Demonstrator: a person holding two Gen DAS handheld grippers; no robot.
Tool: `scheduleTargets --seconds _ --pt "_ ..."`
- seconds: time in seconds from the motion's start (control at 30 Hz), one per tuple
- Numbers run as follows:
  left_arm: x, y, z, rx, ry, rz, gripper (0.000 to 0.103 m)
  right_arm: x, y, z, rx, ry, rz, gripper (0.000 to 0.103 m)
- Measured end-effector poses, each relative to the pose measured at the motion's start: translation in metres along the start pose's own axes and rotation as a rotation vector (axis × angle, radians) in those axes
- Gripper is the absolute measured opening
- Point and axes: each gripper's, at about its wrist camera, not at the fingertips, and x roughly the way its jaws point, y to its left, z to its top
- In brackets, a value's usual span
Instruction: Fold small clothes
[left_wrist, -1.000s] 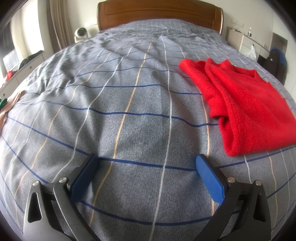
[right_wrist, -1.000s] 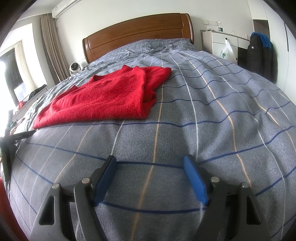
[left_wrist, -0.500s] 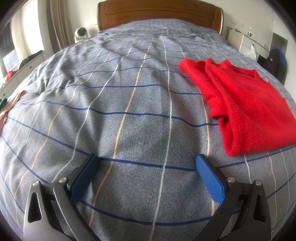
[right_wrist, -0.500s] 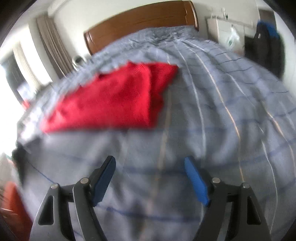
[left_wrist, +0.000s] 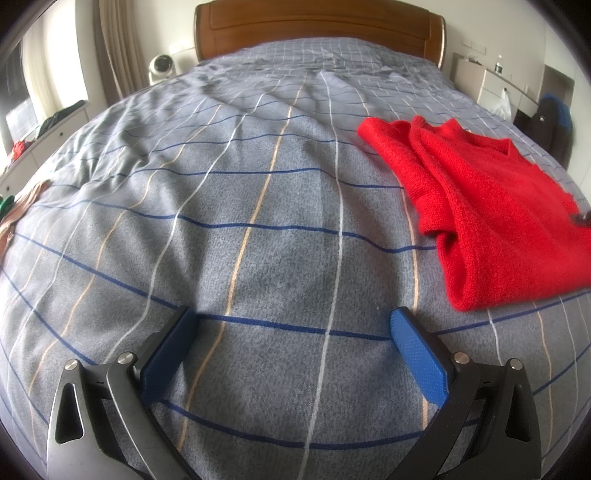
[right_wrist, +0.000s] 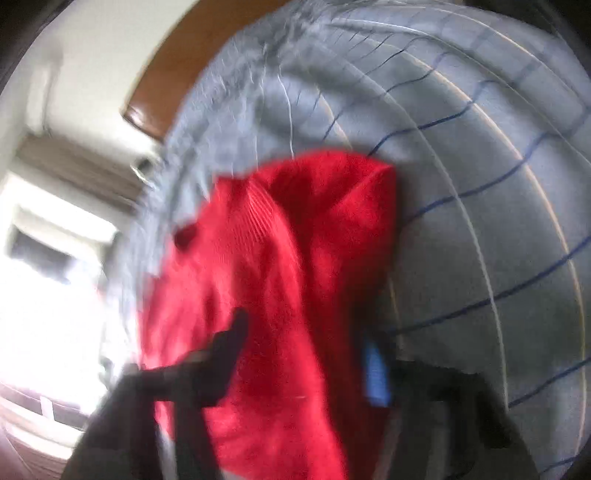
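A folded red sweater (left_wrist: 491, 206) lies on the grey checked bedspread (left_wrist: 258, 221), to the right in the left wrist view. My left gripper (left_wrist: 291, 328) is open and empty, low over bare bedspread, to the left of the sweater. The right wrist view is blurred and tilted; there my right gripper (right_wrist: 306, 347) is open, its jaws wide apart directly over the sweater (right_wrist: 288, 280), which fills the space between them. A dark tip of the right gripper (left_wrist: 581, 218) shows at the sweater's right edge in the left wrist view.
A wooden headboard (left_wrist: 317, 26) stands at the far end of the bed. A white dresser (left_wrist: 491, 79) and a dark jacket (left_wrist: 554, 122) are to the right. A small white fan (left_wrist: 162, 66) and a low shelf with clothes (left_wrist: 44, 129) are to the left.
My right gripper has swung fast to the left and forward and rolled, from bare bedspread to over the red sweater. My left gripper has not moved.
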Motion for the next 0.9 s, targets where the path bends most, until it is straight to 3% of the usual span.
scheduleTargets --seconds 0.13,0.3,0.43,0.53,0.63,0.7,0.77,0.83,0.9 --pt "0.000 0.001 0.000 0.000 0.000 0.000 0.103 -0.031 0.040 0.003 -0.005 -0.059 0.048 0.012" --pt "0.000 0.000 0.000 0.000 0.000 0.000 0.103 -0.056 0.155 -0.002 -0.195 -0.049 0.126 0.011" --pt "0.000 0.001 0.000 0.000 0.000 0.000 0.103 -0.029 0.234 -0.025 -0.295 -0.001 0.169 0.011" --pt "0.000 0.001 0.000 0.000 0.000 0.000 0.103 0.015 0.270 -0.046 -0.354 0.036 0.135 0.012" --pt "0.000 0.001 0.000 0.000 0.000 -0.001 0.103 0.064 0.279 -0.070 -0.342 0.135 0.175 0.031" --pt "0.000 0.000 0.000 0.000 0.000 -0.001 0.103 0.069 0.276 -0.081 -0.293 0.178 0.262 0.034" --pt "0.000 0.000 0.000 0.000 0.000 -0.001 0.103 0.057 0.276 -0.082 -0.298 0.177 0.318 0.039" --pt "0.000 0.001 0.000 0.000 0.000 -0.001 0.103 0.028 0.272 -0.077 -0.323 0.160 0.394 0.050" --pt "0.000 0.000 0.000 0.000 0.000 -0.001 0.103 0.002 0.265 -0.070 -0.365 0.117 0.397 0.056"
